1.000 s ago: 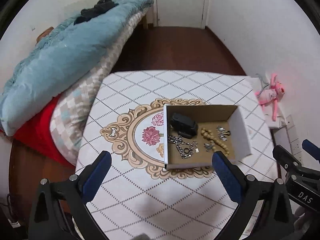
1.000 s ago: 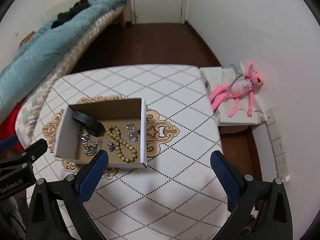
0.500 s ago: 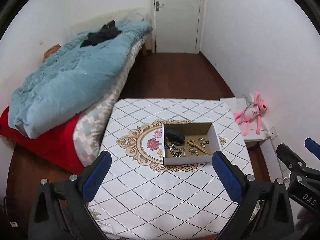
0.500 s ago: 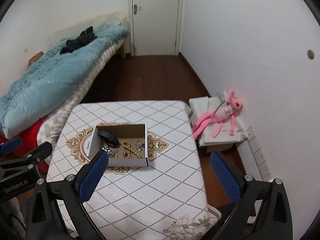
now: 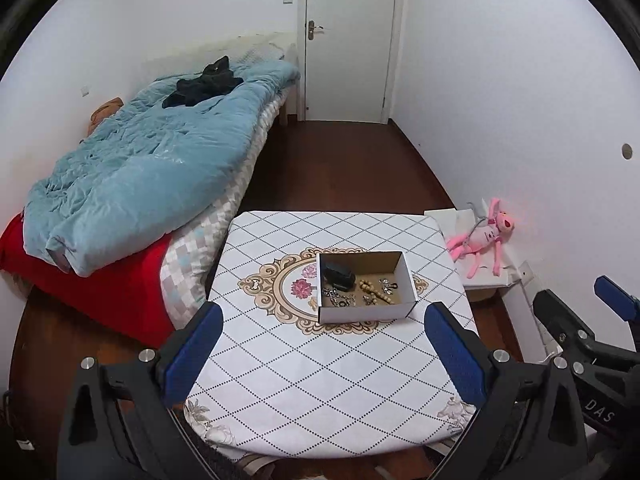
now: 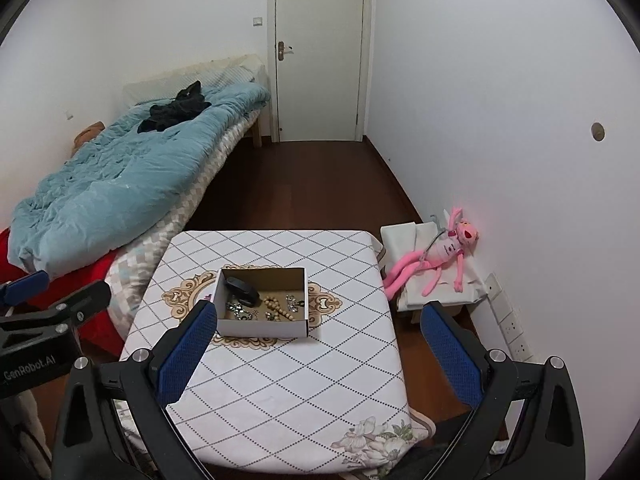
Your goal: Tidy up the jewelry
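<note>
A small open cardboard box [image 5: 404,270] stands near the middle of a table with a white diamond-pattern cloth [image 5: 320,368]. The box holds a black case [image 5: 339,273], a beige bead string [image 5: 374,291], silver chains [image 5: 339,298] and small silver pieces [image 5: 388,286]. The box also shows in the right wrist view [image 6: 264,328]. My left gripper [image 5: 324,350] is open and empty, high above the table's near side. My right gripper [image 6: 316,354] is open and empty, held high at the table's near edge.
A bed with a blue duvet [image 5: 144,176] and red sheet stands left of the table. A pink plush toy [image 6: 436,256] lies on a white stand at the right wall. A closed door [image 6: 320,52] is at the back, with dark wood floor before it.
Both grippers have pulled back and up, away from the box. The table and box look much smaller, and the whole room has come into view. Both stay open.
</note>
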`<state>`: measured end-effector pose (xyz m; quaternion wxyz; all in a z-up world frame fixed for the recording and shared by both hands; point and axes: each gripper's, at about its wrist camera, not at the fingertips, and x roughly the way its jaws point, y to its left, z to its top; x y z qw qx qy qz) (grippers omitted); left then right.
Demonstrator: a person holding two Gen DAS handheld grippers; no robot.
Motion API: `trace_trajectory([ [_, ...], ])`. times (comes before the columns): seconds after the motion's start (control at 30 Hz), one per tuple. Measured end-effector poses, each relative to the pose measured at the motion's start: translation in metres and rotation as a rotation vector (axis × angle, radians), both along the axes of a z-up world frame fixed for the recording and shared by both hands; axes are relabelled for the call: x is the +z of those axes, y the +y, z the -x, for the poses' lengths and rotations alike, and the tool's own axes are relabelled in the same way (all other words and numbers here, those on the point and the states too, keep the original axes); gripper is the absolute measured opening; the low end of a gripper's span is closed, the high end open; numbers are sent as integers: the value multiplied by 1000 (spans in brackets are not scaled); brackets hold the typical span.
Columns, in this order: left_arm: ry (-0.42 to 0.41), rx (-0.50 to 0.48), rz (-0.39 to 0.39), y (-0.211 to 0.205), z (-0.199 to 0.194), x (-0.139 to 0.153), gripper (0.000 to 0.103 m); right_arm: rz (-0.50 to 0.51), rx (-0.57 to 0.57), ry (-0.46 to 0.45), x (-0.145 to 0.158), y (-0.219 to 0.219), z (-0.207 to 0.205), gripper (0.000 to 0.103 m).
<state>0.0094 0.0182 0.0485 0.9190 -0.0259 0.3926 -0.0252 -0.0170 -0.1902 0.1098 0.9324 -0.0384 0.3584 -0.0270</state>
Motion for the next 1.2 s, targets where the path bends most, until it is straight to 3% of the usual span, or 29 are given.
trace_trajectory([
  [0.33, 41, 5, 4, -1, -13, -7, 103, -2, -6, 26, 3, 0, -1, 103],
  [0.87, 143, 33, -48, -9, -79, -40, 103, 19, -49, 140, -35, -11, -95, 103],
  [1.2, 188, 37, -53, -10, -97, -57, 103, 43, -41, 212, -60, -9, -128, 103],
])
